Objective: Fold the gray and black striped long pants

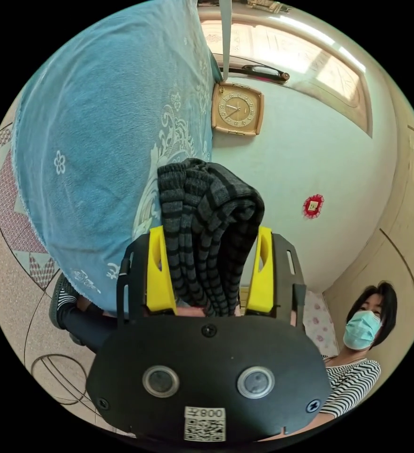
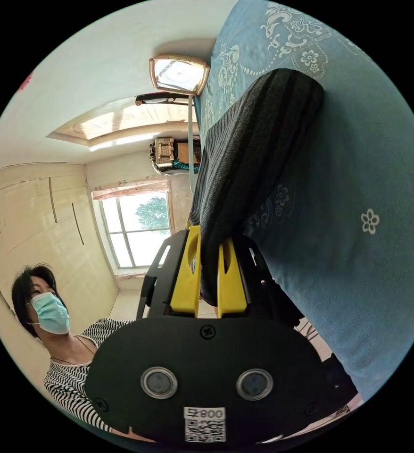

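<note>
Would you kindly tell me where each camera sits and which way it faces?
Left gripper view: rides behind the left tongs, facing bunched striped pants, blue cloth, wall clock; the person's striped top shows.
Right gripper view: rides behind the right tongs, facing the pants, cloth, window; the person's top shows.
Shared: pants, cloth, person.

Blue floral-patterned cover point(image 1: 98, 141), spread beyond the tongs' tips and to one side. Square wall clock point(image 1: 237, 108), past the tips on a pale wall. Red ornament point(image 1: 313, 206), lower on that wall. Window point(image 2: 138, 226), behind the tongs. Person point(image 2: 51, 325) in a striped top, beside the tongs' base.
</note>
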A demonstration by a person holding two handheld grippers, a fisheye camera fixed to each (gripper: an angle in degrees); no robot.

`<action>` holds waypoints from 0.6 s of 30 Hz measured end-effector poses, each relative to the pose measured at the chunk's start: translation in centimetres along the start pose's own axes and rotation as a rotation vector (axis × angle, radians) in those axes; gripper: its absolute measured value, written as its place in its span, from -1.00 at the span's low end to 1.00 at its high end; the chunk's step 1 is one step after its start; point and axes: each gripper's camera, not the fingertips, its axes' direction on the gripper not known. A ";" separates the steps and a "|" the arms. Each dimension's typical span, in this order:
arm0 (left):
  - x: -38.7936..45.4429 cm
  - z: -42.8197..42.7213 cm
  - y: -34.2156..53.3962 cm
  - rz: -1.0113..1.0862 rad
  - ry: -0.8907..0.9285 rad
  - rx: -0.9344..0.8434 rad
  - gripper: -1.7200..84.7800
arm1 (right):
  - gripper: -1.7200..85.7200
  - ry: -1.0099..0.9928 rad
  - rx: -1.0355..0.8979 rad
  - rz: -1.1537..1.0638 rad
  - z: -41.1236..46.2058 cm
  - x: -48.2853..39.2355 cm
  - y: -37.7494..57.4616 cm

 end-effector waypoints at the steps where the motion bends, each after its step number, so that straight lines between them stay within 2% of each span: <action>1: -0.3 1.0 -0.2 0.001 -0.007 -0.006 -0.39 | -0.86 -0.002 0.001 0.005 -0.1 0.1 0.4; 3: -0.6 2.5 -0.7 -0.006 -0.015 -0.013 -0.41 | -0.86 -0.002 0.003 0.011 -0.3 0.3 1.1; 8: -2.5 6.6 -1.3 -0.047 -0.075 -0.043 -0.65 | -0.85 0.015 0.007 0.025 -0.7 0.4 3.4; 18: -1.7 12.6 4.5 0.056 -0.104 -0.028 -0.73 | -0.86 0.028 0.040 0.023 -3.5 -1.2 11.0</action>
